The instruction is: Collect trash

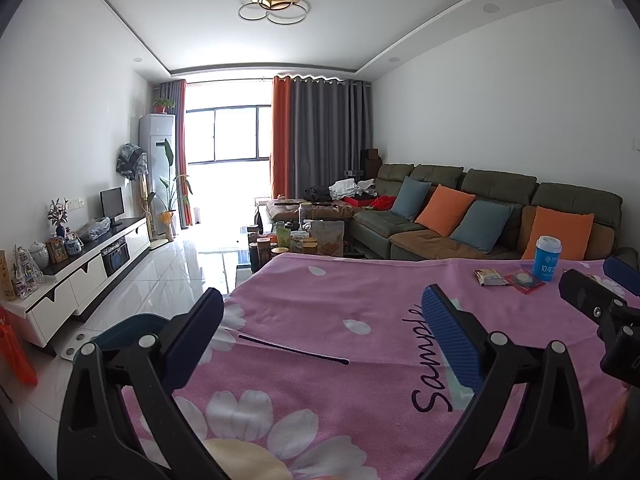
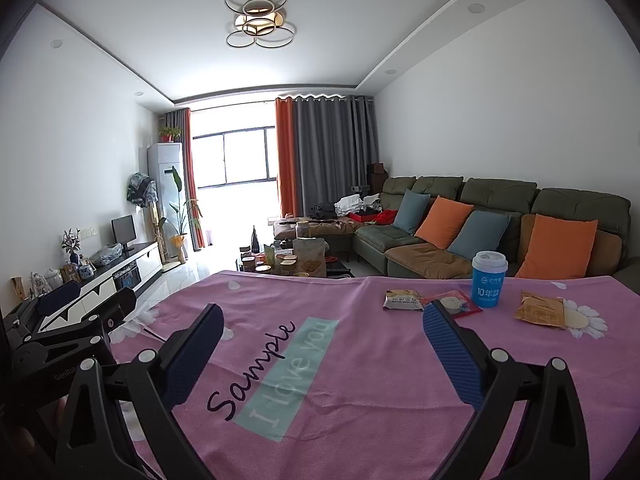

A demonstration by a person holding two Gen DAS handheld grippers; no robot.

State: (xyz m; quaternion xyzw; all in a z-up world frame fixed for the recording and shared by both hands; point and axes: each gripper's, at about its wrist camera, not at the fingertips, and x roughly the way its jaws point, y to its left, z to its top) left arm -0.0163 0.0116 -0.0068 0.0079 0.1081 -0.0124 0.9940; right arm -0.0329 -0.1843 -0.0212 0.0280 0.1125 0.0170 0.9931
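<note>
The left gripper (image 1: pixel 322 320) hovered spread wide over the pink cloth (image 1: pixel 340 292), gripping nothing. The right gripper (image 2: pixel 323 334) gaped empty too. At its one o'clock lay wrappers (image 2: pixel 402 299), a cup (image 2: pixel 488 279) and a packet (image 2: pixel 540 309).

On the cloth-covered table (image 2: pixel 360 380) a cup (image 2: pixel 489 279) stands toward the far right edge, with a flat packet (image 2: pixel 452 304) just left of it, a snack wrapper (image 2: pixel 403 299) further left, another wrapper (image 2: pixel 540 310) to its right, and a sofa (image 2: pixel 500 216) behind.
</note>
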